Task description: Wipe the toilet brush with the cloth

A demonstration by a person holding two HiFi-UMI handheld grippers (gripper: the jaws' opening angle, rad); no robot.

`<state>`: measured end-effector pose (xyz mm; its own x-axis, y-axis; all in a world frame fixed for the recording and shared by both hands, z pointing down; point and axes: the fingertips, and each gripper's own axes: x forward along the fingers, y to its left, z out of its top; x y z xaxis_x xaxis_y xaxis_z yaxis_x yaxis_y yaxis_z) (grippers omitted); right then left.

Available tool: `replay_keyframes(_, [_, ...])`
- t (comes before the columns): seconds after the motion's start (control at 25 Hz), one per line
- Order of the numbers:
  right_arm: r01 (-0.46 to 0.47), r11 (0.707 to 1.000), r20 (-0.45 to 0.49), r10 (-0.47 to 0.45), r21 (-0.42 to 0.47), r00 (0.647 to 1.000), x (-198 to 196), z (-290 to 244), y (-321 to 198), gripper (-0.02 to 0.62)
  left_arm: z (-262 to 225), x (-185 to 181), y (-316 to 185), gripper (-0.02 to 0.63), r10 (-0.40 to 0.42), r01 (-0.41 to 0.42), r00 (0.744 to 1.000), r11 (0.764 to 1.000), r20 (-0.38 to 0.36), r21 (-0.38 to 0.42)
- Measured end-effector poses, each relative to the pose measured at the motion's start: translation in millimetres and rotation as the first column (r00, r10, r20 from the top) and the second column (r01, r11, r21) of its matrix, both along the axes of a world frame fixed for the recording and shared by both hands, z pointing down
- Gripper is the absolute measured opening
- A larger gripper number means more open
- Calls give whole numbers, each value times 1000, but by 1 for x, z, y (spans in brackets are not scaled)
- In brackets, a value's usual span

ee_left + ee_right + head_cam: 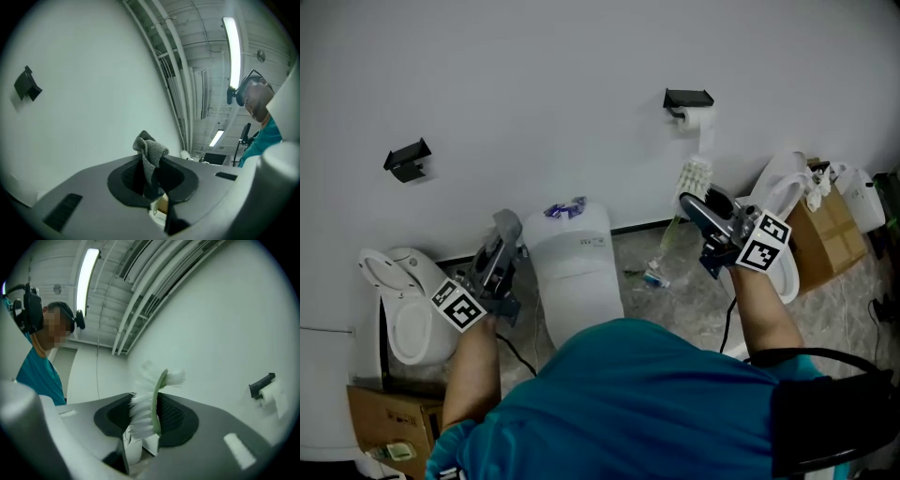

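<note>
White wall (pixel 534 94) behind, toilet (pixel 577 267) between — left tongs (pixel 507 226) clamped on cloth (pixel 151 152); right tongs (pixel 695 202) clamped on toilet brush (pixel 149 404)

The tool (pixel 152 180) pinches a grey cloth (pixel 151 159) before a white wall (pixel 84 93).

Head view: soft, even, a bit dim; wall (pixel 534 94) flat grey, only faint shadow under the wall bracket (pixel 406 161). Both gripper views: heavy fisheye, black vignette at corners, straight lines bent twd edges. Ceiling tube light (pixel 232 51) blown out w/ glare, same in right gripper view. Cloth (pixel 151 157) & toilet brush (pixel 149 404) sharp; nearest foreground soft.
</note>
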<state>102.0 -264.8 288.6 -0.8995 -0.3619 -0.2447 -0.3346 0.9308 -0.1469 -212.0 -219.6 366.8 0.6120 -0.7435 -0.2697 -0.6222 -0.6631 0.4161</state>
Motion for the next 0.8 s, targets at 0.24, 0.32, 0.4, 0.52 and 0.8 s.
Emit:
replay_keyframes(0.24, [-64, 997, -299, 49, -40, 953, -39, 85, -25, 140, -16, -20, 9, 38, -150, 149, 986, 989, 72, 18])
replay_keyframes(0.32, [-69, 996, -331, 45, -62, 943, -46, 98, -30, 140, -20, -18, 11, 38, -156, 155, 984, 988, 83, 21])
replay_keyframes(0.4, [-56, 995, -320, 27, -83, 947, -53, 100, -34, 141, -22, -17, 13, 40, -156, 155, 984, 988, 91, 24])
replay_keyframes(0.52, [-36, 996, -304, 9, -85, 953, -62, 95, -36, 141, -22, -14, 16, 38, -153, 151, 983, 988, 103, 27])
replay_keyframes(0.8, [-12, 999, -342, 1, -31, 940, -73, 89, -33, 141, -20, -12, 15, 40, -140, 139, 985, 990, 99, 21])
